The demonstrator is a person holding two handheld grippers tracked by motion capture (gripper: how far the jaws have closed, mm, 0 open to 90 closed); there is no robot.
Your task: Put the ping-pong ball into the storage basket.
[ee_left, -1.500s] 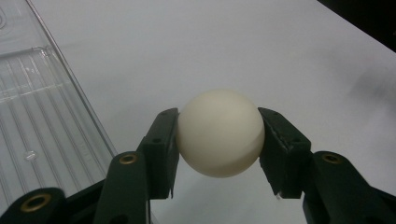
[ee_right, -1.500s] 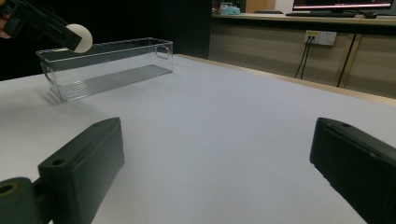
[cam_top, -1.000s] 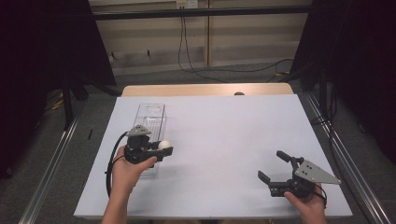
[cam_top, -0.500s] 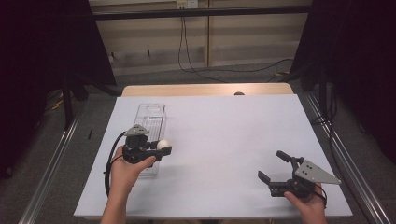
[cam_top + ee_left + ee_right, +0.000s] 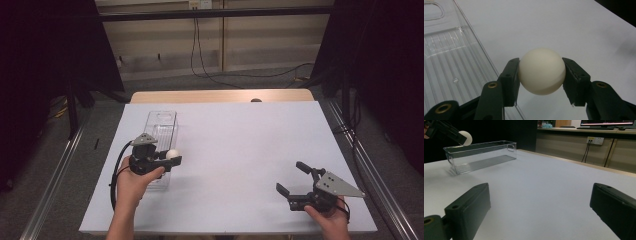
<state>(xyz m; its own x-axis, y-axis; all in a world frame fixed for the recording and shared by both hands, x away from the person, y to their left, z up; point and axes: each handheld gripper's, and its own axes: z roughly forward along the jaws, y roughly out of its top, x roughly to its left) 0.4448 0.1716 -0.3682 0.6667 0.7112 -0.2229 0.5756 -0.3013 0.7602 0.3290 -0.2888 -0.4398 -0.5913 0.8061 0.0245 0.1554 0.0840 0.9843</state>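
The ball (image 5: 542, 71) is smooth, matt, cream-white; the bin (image 5: 480, 155) is clear glossy plastic with a ribbed floor; the jaws are matt black plastic; the table (image 5: 240, 140) top is matt white.

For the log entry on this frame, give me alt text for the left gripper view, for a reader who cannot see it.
A white ball is clamped between the two black jaws of the left gripper, held above a white table. To the left lies an empty clear plastic bin with a ribbed floor, its long wall running past the jaw on that side.
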